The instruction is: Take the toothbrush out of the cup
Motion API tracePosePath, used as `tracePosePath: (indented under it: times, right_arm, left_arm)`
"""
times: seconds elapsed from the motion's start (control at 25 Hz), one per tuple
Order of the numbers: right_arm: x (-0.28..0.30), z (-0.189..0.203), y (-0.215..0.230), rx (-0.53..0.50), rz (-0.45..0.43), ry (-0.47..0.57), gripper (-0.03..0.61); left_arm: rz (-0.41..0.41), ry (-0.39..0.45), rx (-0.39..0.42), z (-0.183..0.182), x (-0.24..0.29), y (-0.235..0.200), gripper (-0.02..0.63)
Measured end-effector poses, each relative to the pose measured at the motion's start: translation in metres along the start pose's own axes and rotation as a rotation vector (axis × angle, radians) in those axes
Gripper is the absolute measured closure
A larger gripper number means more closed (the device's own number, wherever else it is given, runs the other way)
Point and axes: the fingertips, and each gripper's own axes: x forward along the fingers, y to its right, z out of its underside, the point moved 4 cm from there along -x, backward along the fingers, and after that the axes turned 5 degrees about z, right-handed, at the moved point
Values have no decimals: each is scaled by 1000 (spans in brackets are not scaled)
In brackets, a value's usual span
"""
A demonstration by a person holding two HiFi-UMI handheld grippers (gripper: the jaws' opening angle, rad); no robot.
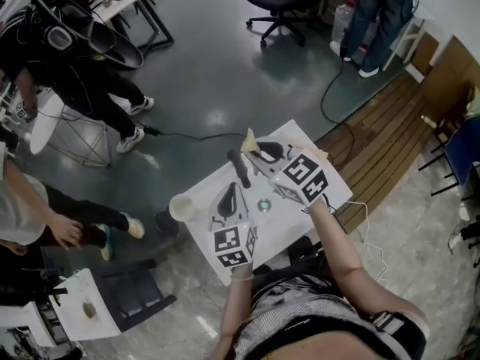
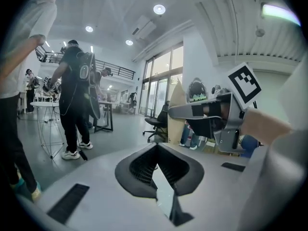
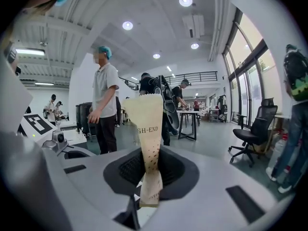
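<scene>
In the head view both grippers hang over a small white table (image 1: 300,137). My right gripper (image 1: 259,150) is shut on a cream paper-wrapped toothbrush (image 1: 250,139), held up off the table. The right gripper view shows the wrapper (image 3: 147,129) standing upright out of that gripper (image 3: 149,174). A white cup (image 1: 181,207) stands at the table's left edge, apart from both grippers. My left gripper (image 1: 232,188) hovers just right of the cup, shut with nothing in it. In the left gripper view that gripper (image 2: 156,170) points past the right gripper (image 2: 207,114) into the room.
A black stick-like object (image 1: 238,168) and a small round thing (image 1: 264,205) lie on the table between the grippers. People stand on the grey floor to the left and far side. An office chair (image 1: 277,2), a floor cable (image 1: 187,135) and wooden slats (image 1: 382,141) surround the table.
</scene>
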Motion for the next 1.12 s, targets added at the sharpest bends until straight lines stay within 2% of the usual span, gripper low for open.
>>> tracePosePath:
  times: [1.12]
  right_arm:
    - [-59, 55, 106, 64, 141, -88, 479]
  left_arm:
    - [87, -43, -6, 10, 75, 67, 609]
